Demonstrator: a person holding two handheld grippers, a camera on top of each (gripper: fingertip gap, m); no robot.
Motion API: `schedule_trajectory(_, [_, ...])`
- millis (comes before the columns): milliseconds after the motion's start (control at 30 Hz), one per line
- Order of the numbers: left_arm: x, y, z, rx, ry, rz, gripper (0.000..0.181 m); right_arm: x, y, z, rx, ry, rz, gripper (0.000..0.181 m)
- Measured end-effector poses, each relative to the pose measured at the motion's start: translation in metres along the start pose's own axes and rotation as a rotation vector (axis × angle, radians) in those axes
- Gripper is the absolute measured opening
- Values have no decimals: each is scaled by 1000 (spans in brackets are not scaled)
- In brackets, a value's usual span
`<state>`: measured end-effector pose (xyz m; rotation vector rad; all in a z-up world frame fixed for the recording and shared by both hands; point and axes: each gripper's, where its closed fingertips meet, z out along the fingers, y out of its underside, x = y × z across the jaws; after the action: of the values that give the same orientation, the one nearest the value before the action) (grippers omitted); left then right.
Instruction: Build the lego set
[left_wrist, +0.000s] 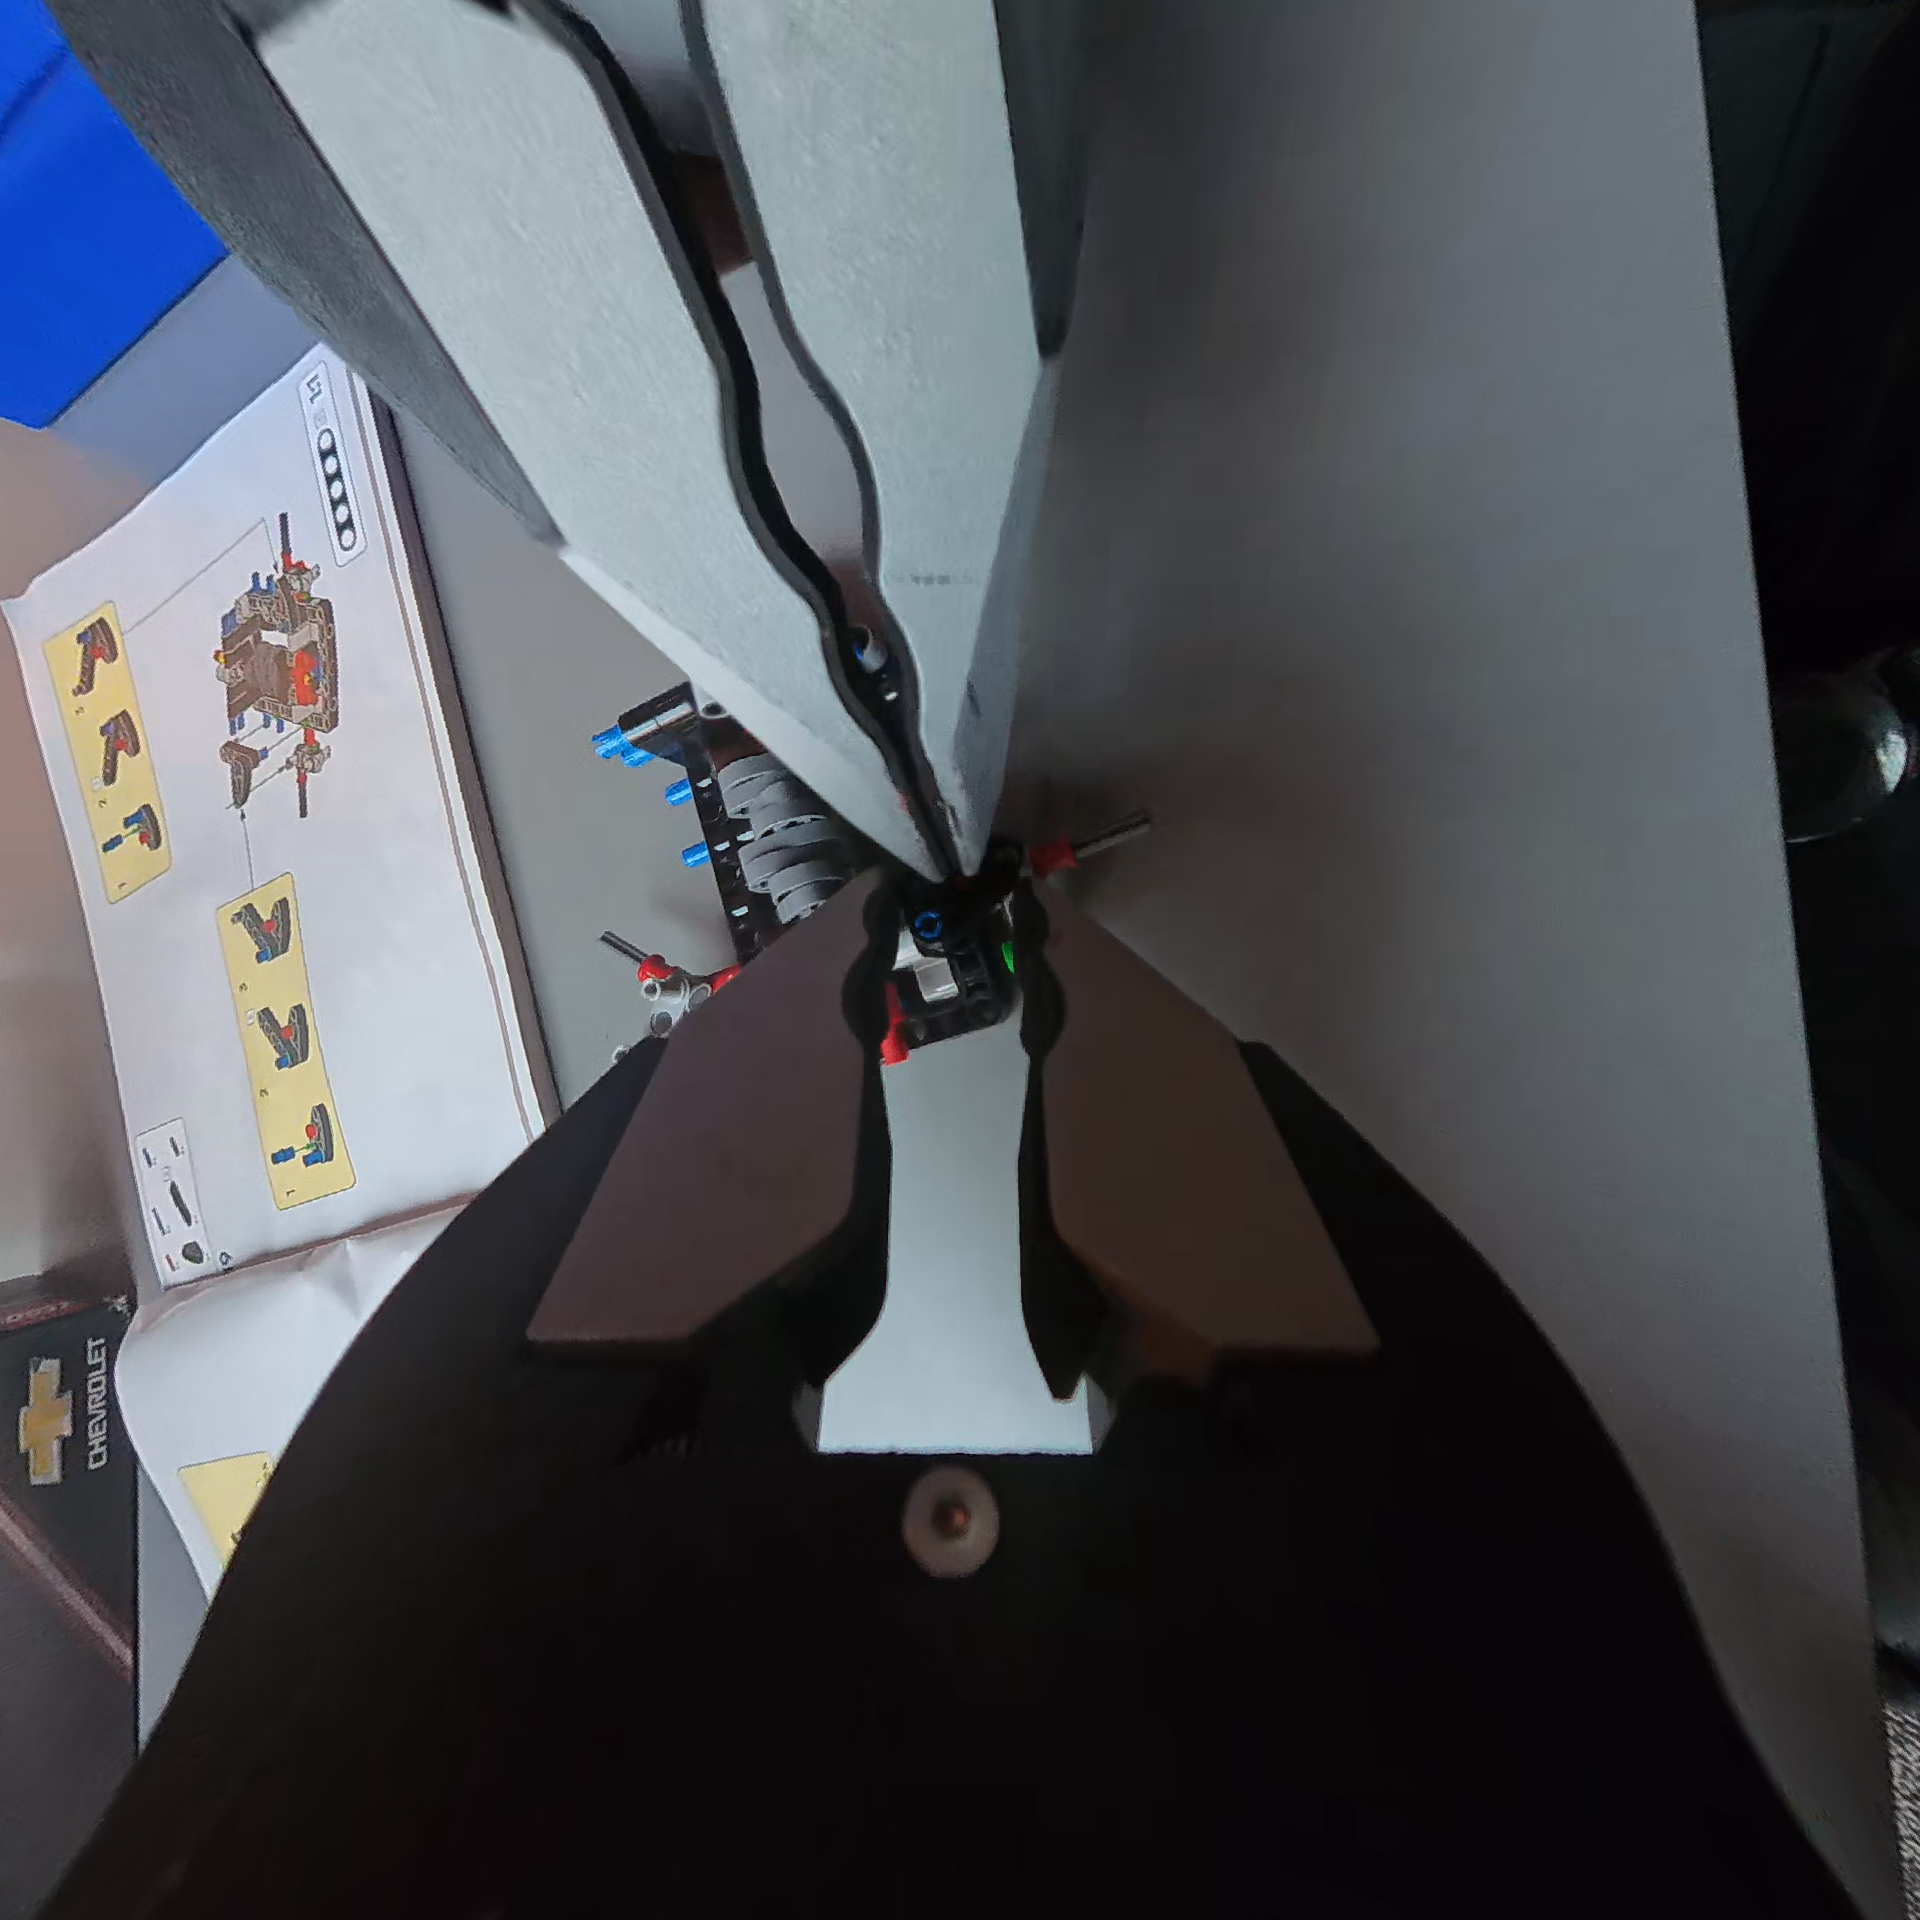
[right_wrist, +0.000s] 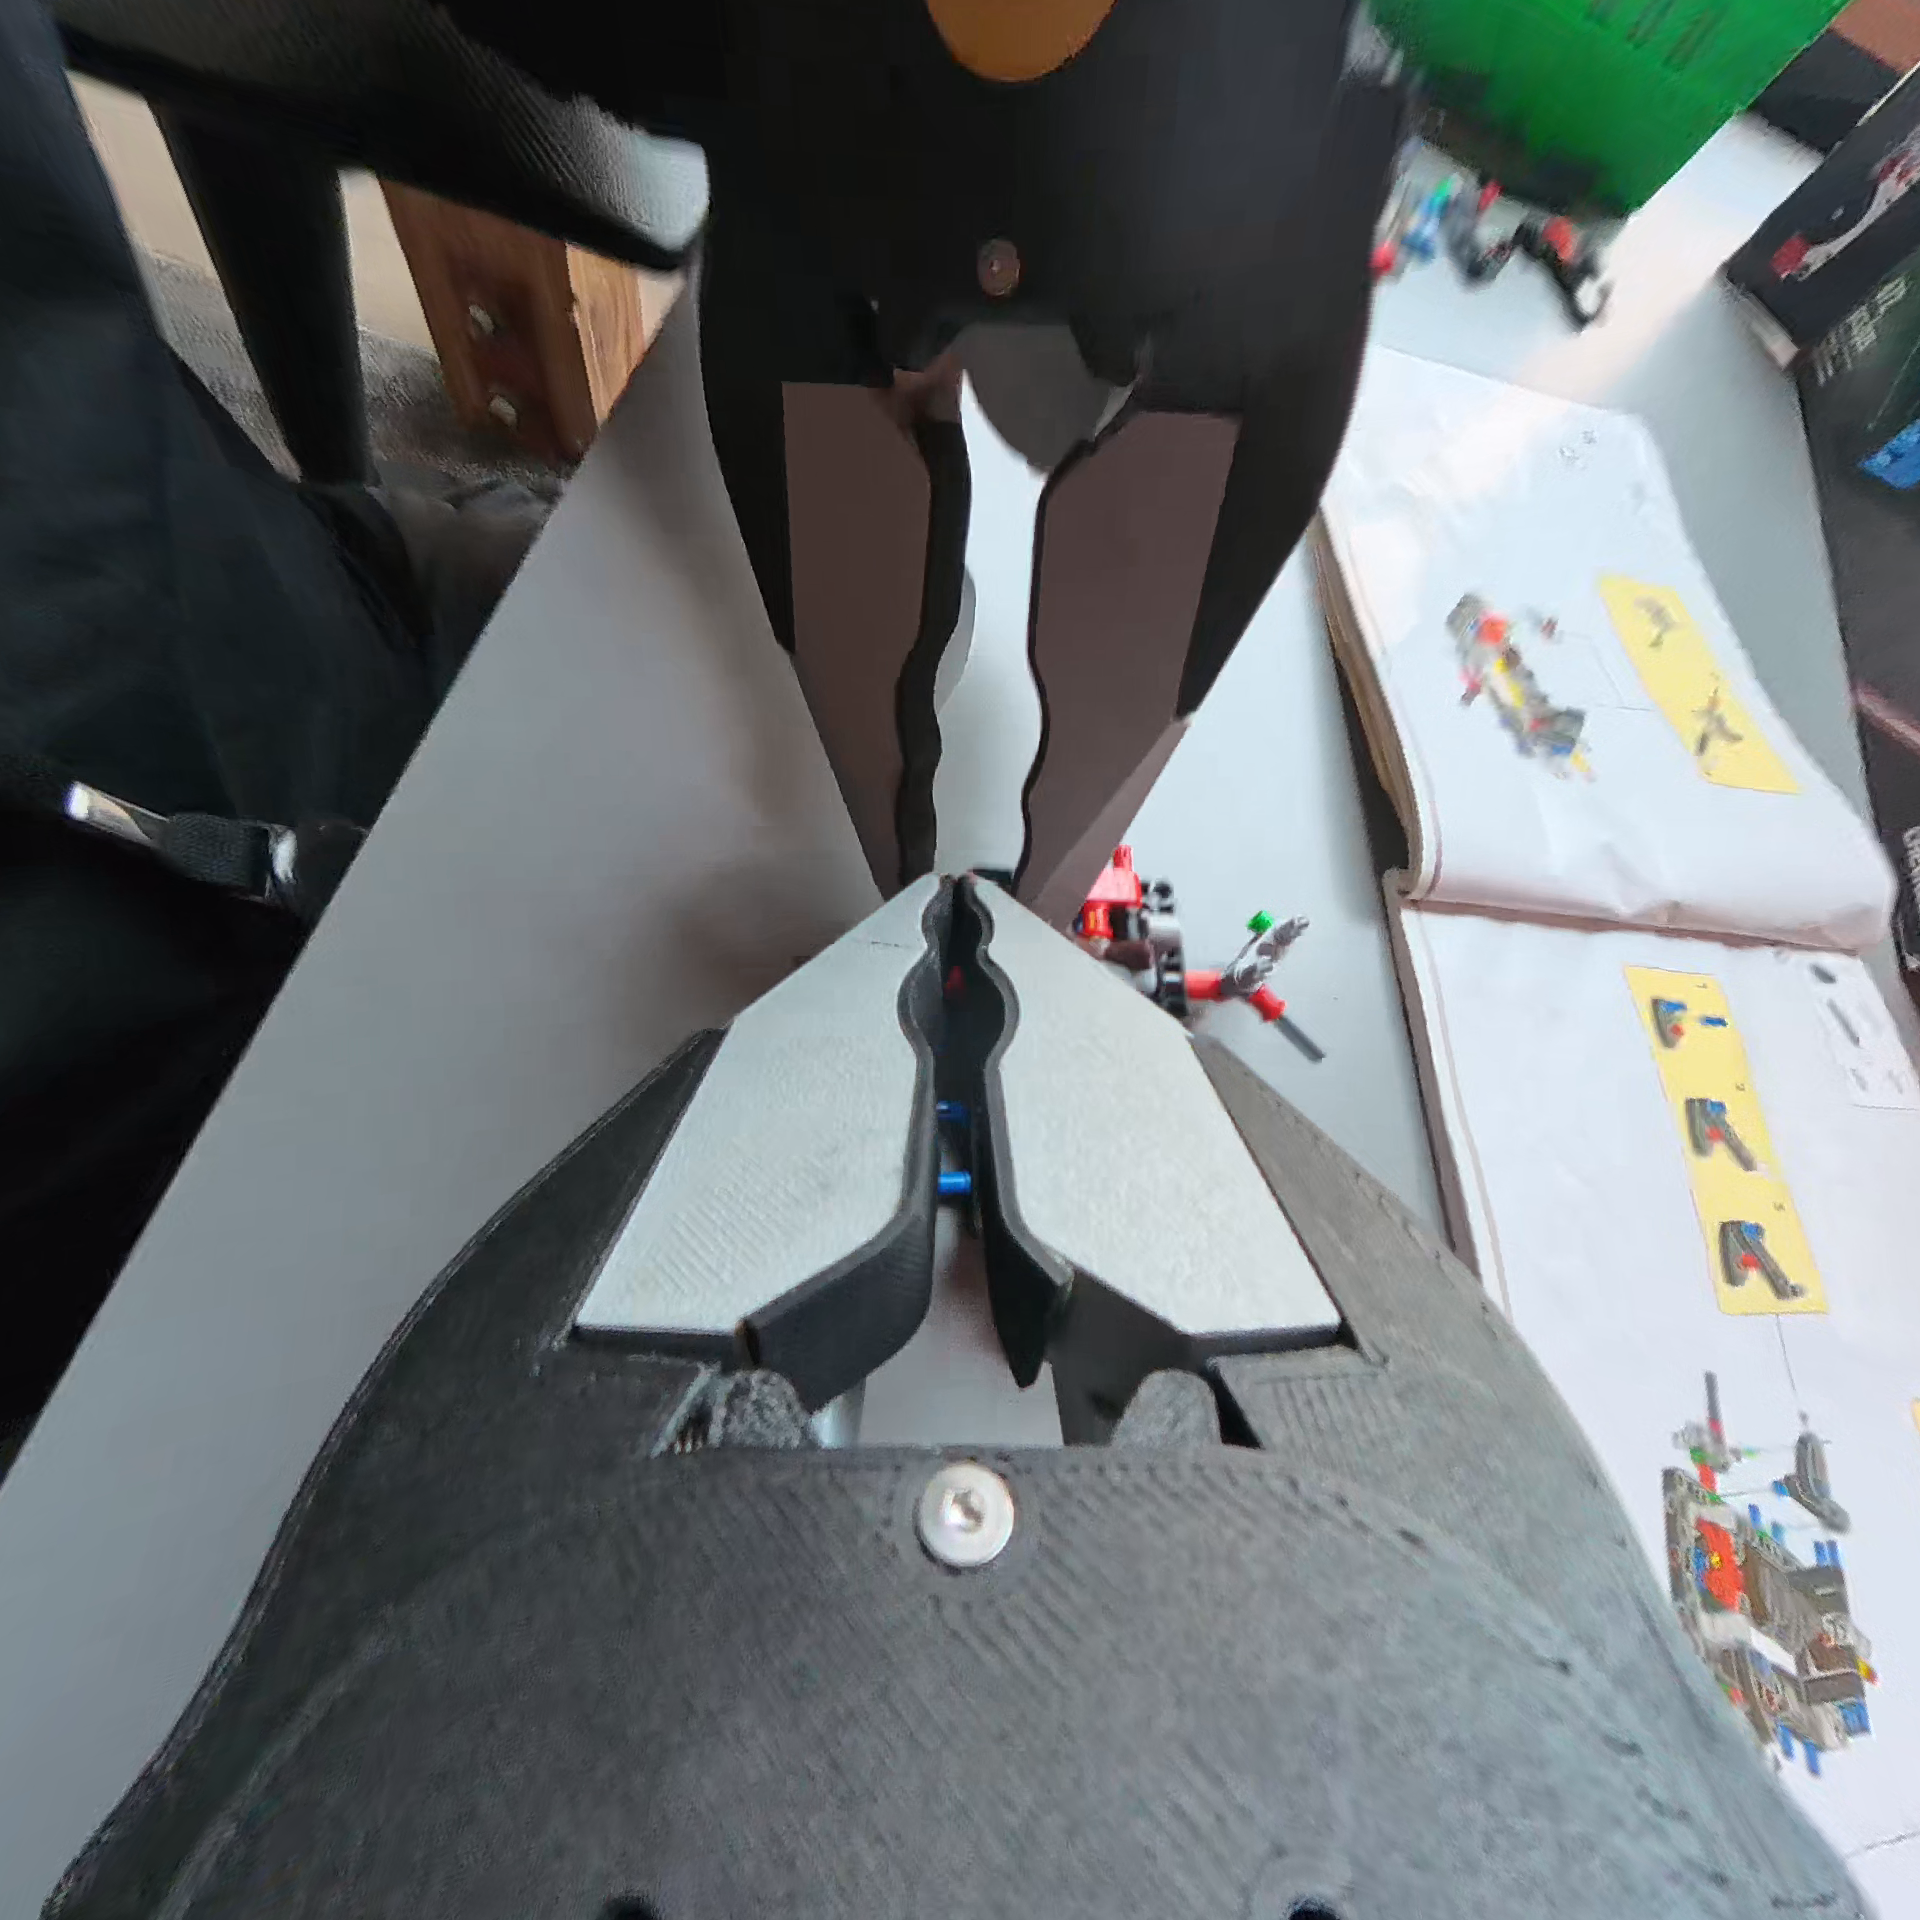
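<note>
Near the tabletop's (left_wrist: 1351, 520) edge the left gripper (left_wrist: 951, 935) clamps its jaws on the half-built model (left_wrist: 951, 982), the right gripper (right_wrist: 958, 914) pinches a small blue-pinned piece (right_wrist: 954, 1143) against it, with plenty unbuilt.

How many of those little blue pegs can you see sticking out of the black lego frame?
3, in the left wrist view: one at the frame's far corner, one midway along its edge, one nearest the grippers. More may hide behind the fingers.

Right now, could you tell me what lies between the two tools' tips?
The black lego assembly: the left tool grips it, the right tool meets it, clearest in the left wrist view.
</note>
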<state>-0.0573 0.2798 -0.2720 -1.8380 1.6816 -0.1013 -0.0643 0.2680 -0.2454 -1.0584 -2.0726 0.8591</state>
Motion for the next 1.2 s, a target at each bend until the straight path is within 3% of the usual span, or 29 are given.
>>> schedule_trajectory(133, [0,1,1,-2,-1,5,17,6,14,4,-85,23,23,0])
schedule_trajectory(233, [0,-1,2,21,-1,-8,18,5,-1,-3,10,9,35,0])
schedule_trajectory(367, [2,-1,2,8,16,-7,17,3,17,2,-110,26,-7,0])
schedule_trajectory(433, [2,-1,2,6,14,9,17,-4,4,0,-33,-3,-19,0])
schedule_trajectory(467, [2,-2,3,5,18,11,17,-6,15,5,-89,-27,-3,0])
schedule_trajectory(600, [2,-4,4,2,16,26,17,-1,6,-5,-51,22,-18,0])
schedule_trajectory(733, [2,-5,5,-1,26,17,17,-6,16,0,-113,-6,-10,0])
schedule_trajectory(800, [2,-6,5,3,24,16,17,-8,0,-5,-18,-15,7,0])
schedule_trajectory(933, [-1,-7,7,33,3,-16,17,0,16,-5,-106,0,42,0])
schedule_trajectory(1000, [-1,-8,7,47,-12,-23,17,-1,-5,-12,11,-1,42,0])
schedule_trajectory(1067, [-1,-6,8,43,-17,-30,17,3,18,-2,-92,-2,76,0])
schedule_trajectory(1133, [0,-9,7,58,-4,-35,17,0,17,-5,-104,-17,69,0])
schedule_trajectory(1200, [0,-9,7,42,-7,-16,17,-2,0,-13,-6,-13,55,0])
